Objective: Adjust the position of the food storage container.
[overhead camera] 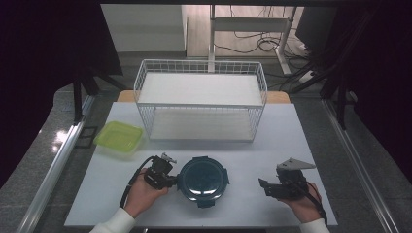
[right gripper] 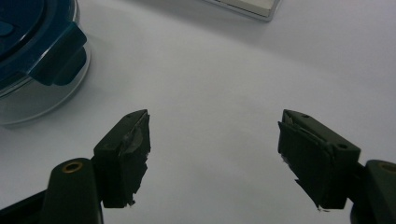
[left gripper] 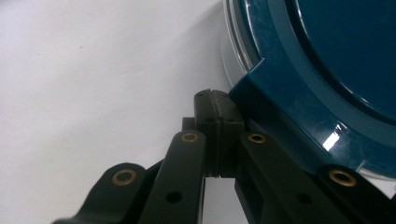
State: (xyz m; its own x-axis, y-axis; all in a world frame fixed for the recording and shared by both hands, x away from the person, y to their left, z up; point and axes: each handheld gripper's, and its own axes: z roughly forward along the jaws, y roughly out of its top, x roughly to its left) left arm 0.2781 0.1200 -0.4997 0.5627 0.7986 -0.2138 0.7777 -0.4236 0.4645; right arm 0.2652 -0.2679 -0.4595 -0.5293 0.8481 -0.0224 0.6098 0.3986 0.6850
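Sitting near the front middle of the white table [overhead camera: 291,131] is a round glass box with a dark blue lid [overhead camera: 202,178]. At its 9 o'clock side, the left gripper [overhead camera: 171,178] has its jaws pressed together, right beside a lid clip. Out at 3 o'clock, well apart, the right gripper [overhead camera: 264,186] has its jaws spread, holding nothing. A green tub [overhead camera: 119,137] lies at 10 o'clock, a wire rack [overhead camera: 201,99] at 12.
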